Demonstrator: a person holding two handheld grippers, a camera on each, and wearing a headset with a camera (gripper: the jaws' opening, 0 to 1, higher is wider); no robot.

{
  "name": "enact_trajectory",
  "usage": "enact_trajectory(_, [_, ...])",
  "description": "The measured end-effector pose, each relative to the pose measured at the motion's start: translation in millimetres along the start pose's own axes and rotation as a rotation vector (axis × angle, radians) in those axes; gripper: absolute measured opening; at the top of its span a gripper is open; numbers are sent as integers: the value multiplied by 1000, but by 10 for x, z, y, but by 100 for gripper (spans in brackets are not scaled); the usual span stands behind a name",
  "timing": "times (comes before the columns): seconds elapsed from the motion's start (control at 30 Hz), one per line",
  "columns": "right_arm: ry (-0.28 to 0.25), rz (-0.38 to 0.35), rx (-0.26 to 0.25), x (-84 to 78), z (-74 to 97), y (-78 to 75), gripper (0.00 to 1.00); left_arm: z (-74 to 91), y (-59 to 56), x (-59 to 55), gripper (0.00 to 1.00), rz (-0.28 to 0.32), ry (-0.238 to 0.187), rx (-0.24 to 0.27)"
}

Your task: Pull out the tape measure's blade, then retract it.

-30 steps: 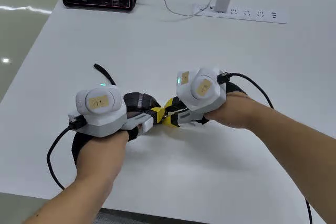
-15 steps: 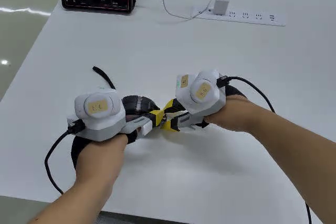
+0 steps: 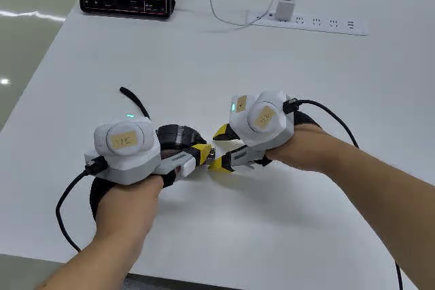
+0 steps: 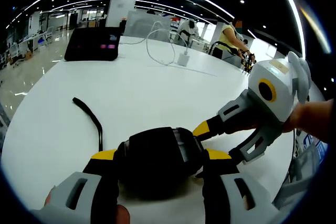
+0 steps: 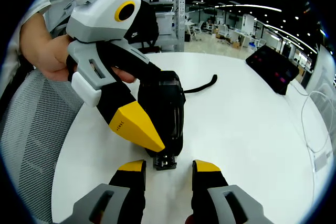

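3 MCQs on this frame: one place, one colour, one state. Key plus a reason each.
1. The power strip lies:
A) at the table's far edge
B) at its near edge
C) on the floor

2. Tips of the left tongs and right tongs are:
A) red
B) yellow
C) blue

3. The right tongs are:
A) open
B) shut on the blade
C) shut on the case

Key:
1 A, it lies far behind both hands.
2 B, yellow shows in both gripper views.
3 A, a gap separates the tips; the left tongs clamp the tape measure.
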State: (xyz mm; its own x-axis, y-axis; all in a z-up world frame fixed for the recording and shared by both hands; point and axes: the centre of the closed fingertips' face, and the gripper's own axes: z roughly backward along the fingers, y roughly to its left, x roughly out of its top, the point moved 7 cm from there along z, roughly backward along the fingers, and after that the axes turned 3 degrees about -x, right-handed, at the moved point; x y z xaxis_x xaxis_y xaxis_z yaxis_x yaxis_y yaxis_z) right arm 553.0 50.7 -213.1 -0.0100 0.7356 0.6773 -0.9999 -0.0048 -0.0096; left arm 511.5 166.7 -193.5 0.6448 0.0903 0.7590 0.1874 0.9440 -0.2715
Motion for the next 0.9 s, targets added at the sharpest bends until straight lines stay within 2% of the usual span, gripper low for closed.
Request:
enact_trajectory(0.17, [2,-6,-8,-3,12,-5,34,7,0,6,61,-4,2,1])
enact_trajectory(0.43, [11,-13,-29,-22,16,-15,42,20,-12,13,61,-10,0,2])
enact_trajectory(0.8, [9,-15,-34,-20,29,-20,44,36,-25,22,60,-12,-1,1])
enact_trajectory(0.9, [4,-19,-60,-30,95,-9,46,63,-28,41,60,-11,-11,-7])
